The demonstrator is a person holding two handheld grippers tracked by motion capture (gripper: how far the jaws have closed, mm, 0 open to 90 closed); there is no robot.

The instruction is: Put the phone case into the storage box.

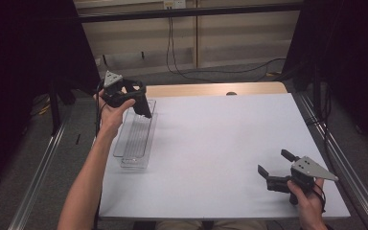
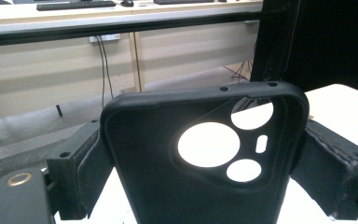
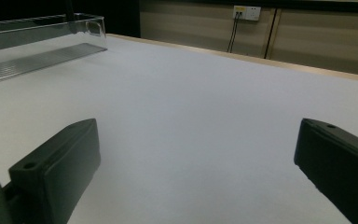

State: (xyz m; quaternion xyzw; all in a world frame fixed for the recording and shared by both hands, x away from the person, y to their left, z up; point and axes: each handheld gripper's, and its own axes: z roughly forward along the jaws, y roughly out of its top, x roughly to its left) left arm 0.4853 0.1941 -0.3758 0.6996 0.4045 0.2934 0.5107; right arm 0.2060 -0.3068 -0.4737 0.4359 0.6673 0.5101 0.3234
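holding a black phone case [image 2: 200, 158] above the clear tray [image 1: 135, 136], left gripper [image 1: 141, 108].

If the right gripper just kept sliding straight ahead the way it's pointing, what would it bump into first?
Probably nothing for a good while. The right gripper, jaws open, points across bare white table. In its own view the way ahead looks free; the clear tray sits off to the side, so it likely misses it, though depth is hard to judge.
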